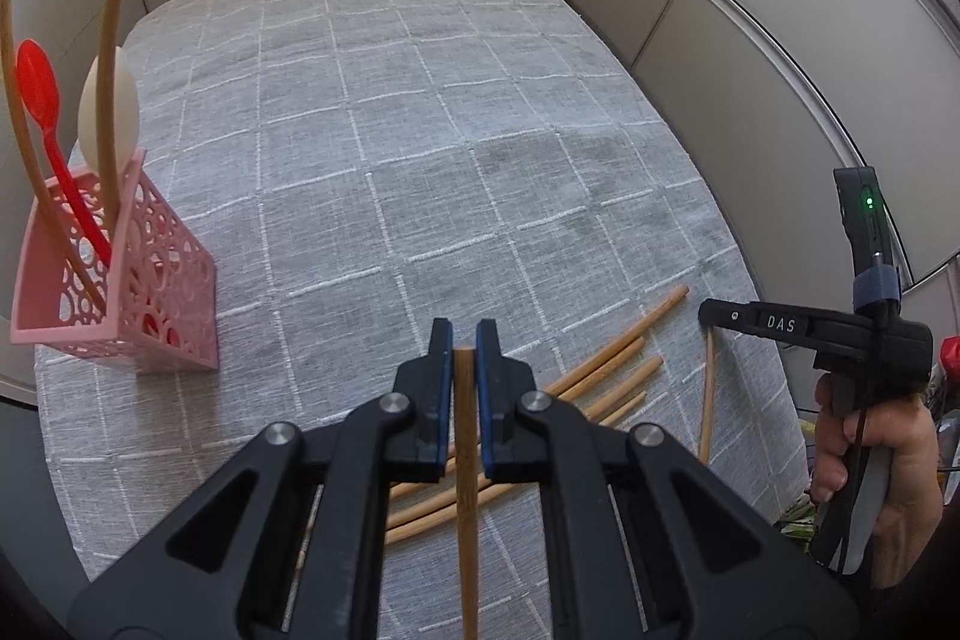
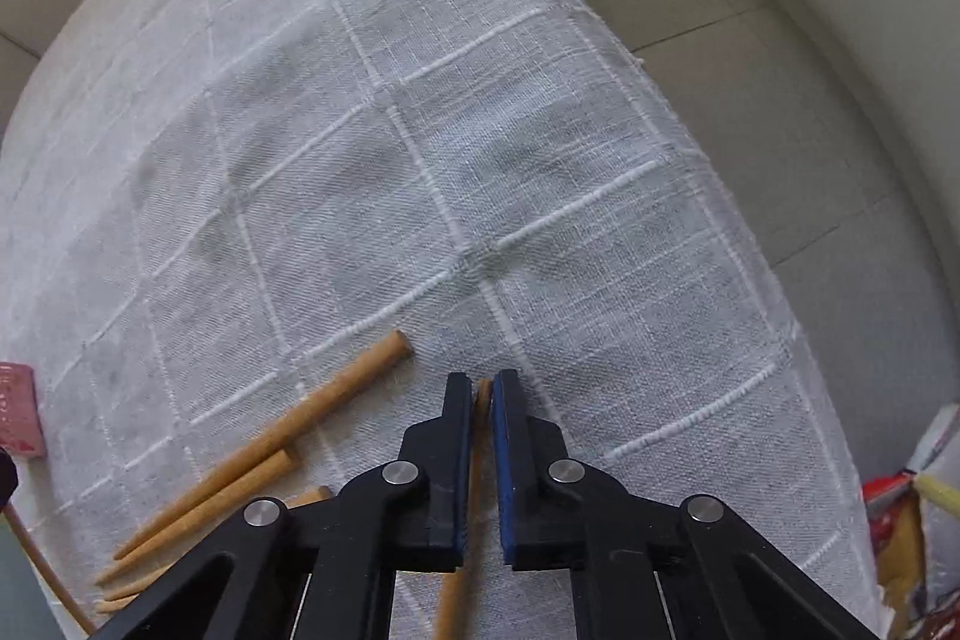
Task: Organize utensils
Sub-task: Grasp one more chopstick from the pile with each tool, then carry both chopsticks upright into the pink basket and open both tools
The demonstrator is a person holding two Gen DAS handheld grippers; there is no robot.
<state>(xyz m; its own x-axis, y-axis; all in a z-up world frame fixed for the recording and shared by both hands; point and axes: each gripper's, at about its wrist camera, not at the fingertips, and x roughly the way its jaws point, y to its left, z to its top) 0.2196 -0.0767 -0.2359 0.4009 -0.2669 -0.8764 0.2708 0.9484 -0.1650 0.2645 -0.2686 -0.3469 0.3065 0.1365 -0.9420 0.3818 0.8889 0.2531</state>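
Observation:
My left gripper [image 1: 463, 340] is shut on a wooden chopstick [image 1: 465, 460] and holds it above the grey checked tablecloth [image 1: 420, 130]. A pink perforated utensil holder [image 1: 120, 292] stands at the left with a red spoon [image 1: 42, 100], a white spoon [image 1: 111, 106] and two chopsticks in it. Several loose chopsticks [image 1: 606, 370] lie on the cloth right of my left gripper. My right gripper [image 2: 482, 385] is shut on a chopstick [image 2: 477, 460] lying near the table's right side; it also shows in the left wrist view [image 1: 714, 313]. More loose chopsticks [image 2: 270, 442] lie to its left.
Beige panelled walls [image 1: 750, 40] close in the table at the back and right. The table's right edge [image 2: 750, 232] drops off close to my right gripper. Colourful packaging [image 2: 906, 520] sits off the table at lower right.

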